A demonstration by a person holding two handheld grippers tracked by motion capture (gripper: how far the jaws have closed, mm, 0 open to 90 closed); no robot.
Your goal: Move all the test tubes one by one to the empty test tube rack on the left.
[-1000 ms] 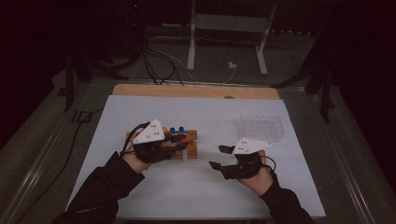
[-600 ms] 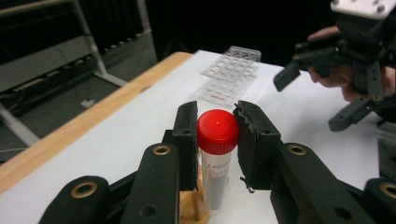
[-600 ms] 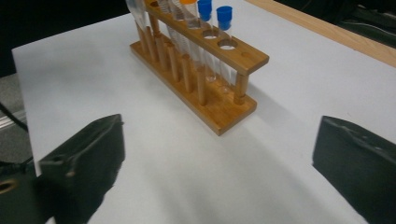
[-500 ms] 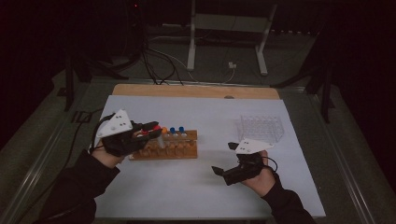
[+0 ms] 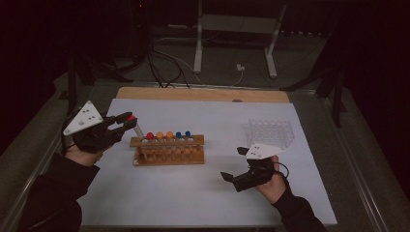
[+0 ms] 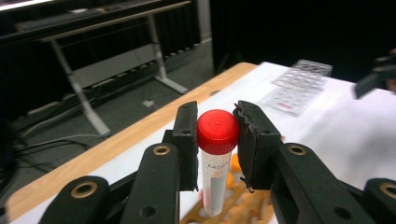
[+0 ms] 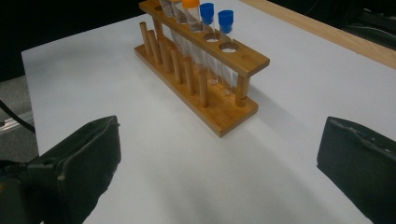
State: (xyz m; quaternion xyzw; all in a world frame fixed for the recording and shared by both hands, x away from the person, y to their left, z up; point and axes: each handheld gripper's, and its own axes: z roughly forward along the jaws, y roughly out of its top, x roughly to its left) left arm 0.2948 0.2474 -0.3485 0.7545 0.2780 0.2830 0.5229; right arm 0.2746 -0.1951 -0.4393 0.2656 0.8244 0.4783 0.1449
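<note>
Left gripper (image 5: 126, 121): jaws are clamped on the red cap of a tube (image 6: 215, 161); the gripper is held off the left end of the rack, above the table.
Tube: it is gripped by the cap, clear body hanging below the jaws and tilted toward the rack in the high view; it is out of the rack.
Rack (image 5: 169, 151): a wooden rack is seen near the middle of the white sheet (image 5: 193, 193), with red, orange and blue capped tubes (image 5: 169, 137) standing in a row.
Right gripper (image 5: 233, 164): jaws have just been opening and are set wide apart, nothing between them; it is held low, right of the rack and well apart from it.
Clear tray (image 5: 270, 131): it is placed behind the right gripper.
</note>
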